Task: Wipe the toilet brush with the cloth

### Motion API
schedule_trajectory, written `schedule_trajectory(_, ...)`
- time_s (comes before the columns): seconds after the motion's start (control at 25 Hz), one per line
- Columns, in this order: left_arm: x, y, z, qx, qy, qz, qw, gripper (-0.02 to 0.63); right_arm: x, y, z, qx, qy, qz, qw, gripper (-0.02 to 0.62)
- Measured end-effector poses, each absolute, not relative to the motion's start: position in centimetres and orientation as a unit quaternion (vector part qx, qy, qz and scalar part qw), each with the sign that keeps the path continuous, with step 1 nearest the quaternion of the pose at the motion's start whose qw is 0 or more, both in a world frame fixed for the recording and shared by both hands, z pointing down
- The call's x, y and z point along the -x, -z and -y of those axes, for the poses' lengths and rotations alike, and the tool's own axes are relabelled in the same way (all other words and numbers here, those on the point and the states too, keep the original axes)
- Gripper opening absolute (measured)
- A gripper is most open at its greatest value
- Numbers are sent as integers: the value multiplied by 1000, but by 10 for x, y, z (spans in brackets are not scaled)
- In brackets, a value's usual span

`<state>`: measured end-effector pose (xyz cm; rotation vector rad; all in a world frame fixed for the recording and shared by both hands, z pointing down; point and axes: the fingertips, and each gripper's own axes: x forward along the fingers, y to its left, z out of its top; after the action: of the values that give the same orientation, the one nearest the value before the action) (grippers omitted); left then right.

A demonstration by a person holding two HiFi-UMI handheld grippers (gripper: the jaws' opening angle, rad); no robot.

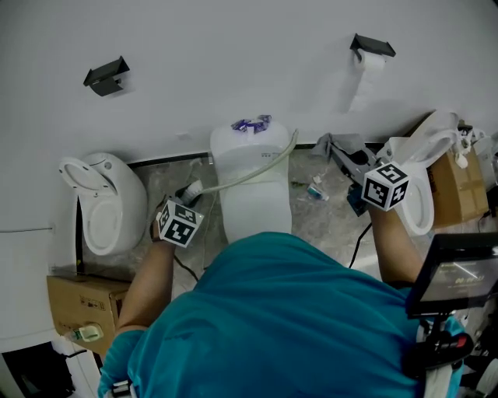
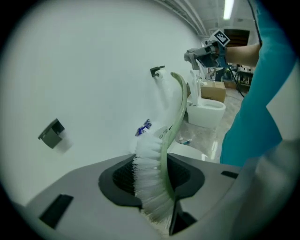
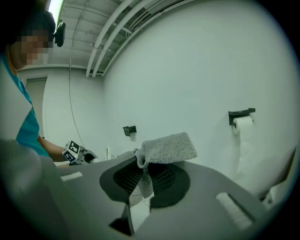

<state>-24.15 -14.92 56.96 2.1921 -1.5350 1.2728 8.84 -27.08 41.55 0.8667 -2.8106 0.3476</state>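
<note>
Left gripper (image 2: pixel 157 183) has its jaws half-closed on the bristle end of the toilet brush (image 2: pixel 152 166), handle curving up and away from them toward the right gripper (image 3: pixel 149 180), which pinches the grey cloth (image 3: pixel 168 147) clear of it, beyond the handle's far tip

A plain white wall (image 1: pixel 233 70) meets a grey marbled floor (image 1: pixel 327 225). Three white toilets stand along the wall: a middle toilet (image 1: pixel 253 186) and two outer ones, each with a cardboard box (image 1: pixel 82 299) beside it. Two black paper holders hang on the wall, and the right holder (image 1: pixel 372 47) carries a roll. A strip light (image 3: pixel 55 7) glows among the ceiling pipes.
</note>
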Motion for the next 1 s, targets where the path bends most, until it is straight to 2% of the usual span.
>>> schedule_trajectory(0.32, 215, -673, 137, -728, -440, 463, 248, 153, -80, -460, 279, -267, -180, 942, 94, 35)
schedule_trajectory(0.56, 184, -779, 130, -694, -409, 441, 396, 153, -88, -518, 284, -266, -224, 931, 108, 35)
schedule_trajectory(1.0, 143, -940, 138, -600, -356, 468, 542, 153, -126, -600, 301, -284, -255, 918, 109, 35)
